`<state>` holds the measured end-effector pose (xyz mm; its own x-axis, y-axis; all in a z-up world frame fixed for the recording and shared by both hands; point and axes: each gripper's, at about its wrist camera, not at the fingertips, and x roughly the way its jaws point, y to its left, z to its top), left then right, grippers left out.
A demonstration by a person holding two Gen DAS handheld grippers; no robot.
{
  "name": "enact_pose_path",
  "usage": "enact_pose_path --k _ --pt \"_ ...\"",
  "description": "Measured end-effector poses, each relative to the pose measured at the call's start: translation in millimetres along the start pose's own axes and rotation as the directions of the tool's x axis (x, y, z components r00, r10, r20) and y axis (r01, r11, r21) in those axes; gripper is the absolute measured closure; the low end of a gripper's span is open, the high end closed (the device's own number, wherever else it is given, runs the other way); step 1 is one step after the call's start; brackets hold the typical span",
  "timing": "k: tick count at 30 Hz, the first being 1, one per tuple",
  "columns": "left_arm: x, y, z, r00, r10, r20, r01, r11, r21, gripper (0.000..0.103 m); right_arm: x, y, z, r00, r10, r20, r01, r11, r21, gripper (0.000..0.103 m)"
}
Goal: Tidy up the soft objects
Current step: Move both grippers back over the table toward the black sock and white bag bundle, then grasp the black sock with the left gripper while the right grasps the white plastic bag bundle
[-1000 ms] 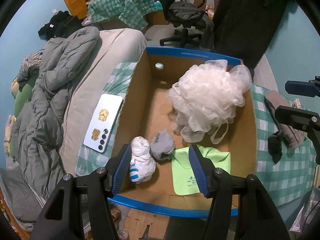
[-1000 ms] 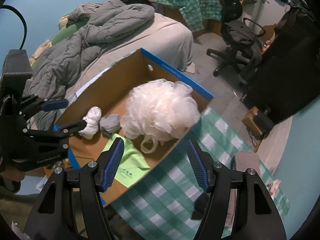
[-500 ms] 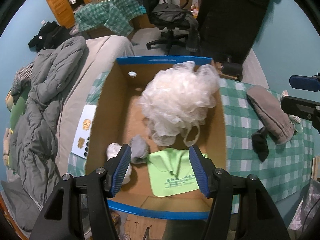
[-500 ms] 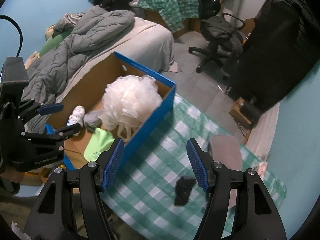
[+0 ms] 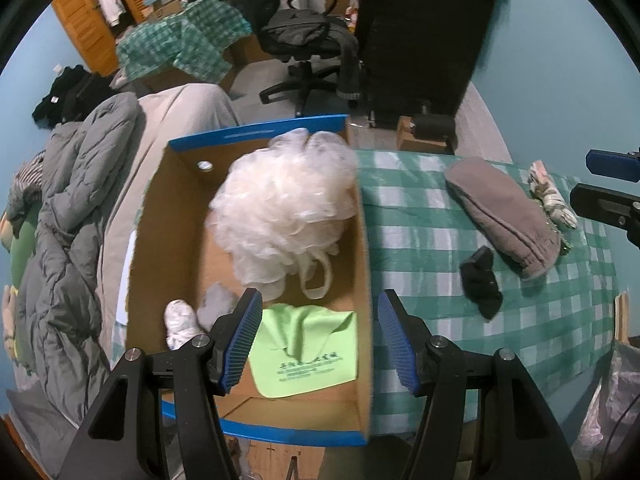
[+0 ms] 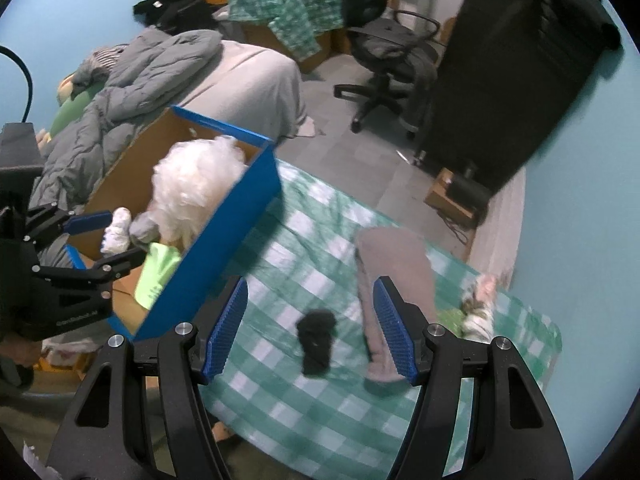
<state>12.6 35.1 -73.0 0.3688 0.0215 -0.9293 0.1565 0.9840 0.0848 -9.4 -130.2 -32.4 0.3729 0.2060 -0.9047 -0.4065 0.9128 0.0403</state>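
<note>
We note a cardboard box [image 5: 160, 240] with blue rims sitting at the left end of a table [image 5: 420, 240] covered in a green-and-white checked cloth. Inside the box, toward 12 o'clock, a white mesh bath pouf [image 5: 280, 208] fills the far half, its cord loop hanging toward us. Toward 6 o'clock a lime-green cloth [image 5: 308, 344] with dark print lies flat on the box floor; at 9 o'clock of it sit a balled grey sock [image 5: 214, 306] and, just beside that, a balled white sock [image 5: 180, 322]. Outside the box, on the cloth at 3 o'clock, we see a small black sock [image 6: 316, 340], crumpled, and close beyond it a long grey fabric piece [image 6: 394, 264] lying flat; the two look apart, though only narrowly. At the far right edge a rolled patterned cloth [image 6: 480, 304], pale with pink and green, touches the grey piece's end. The left hand-held gripper [image 5: 320, 340] hangs over the near end of the box, jaws apart with nothing between the blue pads, the green cloth lying below them. The right hand-held gripper [image 6: 312, 332] hangs over the table, jaws likewise apart and empty, the black sock lying below and between them. Beyond the table: a bed [image 5: 180, 120] with a grey quilt, an office chair [image 5: 308, 40] and a dark cabinet [image 5: 420, 32]. Both views are slightly blurred.
</note>
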Motion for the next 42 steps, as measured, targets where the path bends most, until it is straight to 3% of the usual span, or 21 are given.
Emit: enact_pose_path --k 20,30,42 --pt "5.8 -75.9 18.5 0.998 -0.061 -0.014 0.062 0.992 0.112 0.041 -28.7 -97.9 -57.6 0.995 -0.100 -0.019 0.102 0.977 0.185 0.037" --pt "25.5 -102.9 29.9 0.996 -0.063 -0.055 0.071 0.985 0.159 0.041 -16.4 -143.8 -83.4 0.989 -0.132 -0.064 0.144 0.961 0.238 0.037" --pt "57.7 -119.8 39.3 0.994 -0.049 -0.102 0.067 0.983 0.172 0.041 16.6 -190.2 -92.9 0.988 -0.106 -0.112 0.135 0.947 0.292 0.037"
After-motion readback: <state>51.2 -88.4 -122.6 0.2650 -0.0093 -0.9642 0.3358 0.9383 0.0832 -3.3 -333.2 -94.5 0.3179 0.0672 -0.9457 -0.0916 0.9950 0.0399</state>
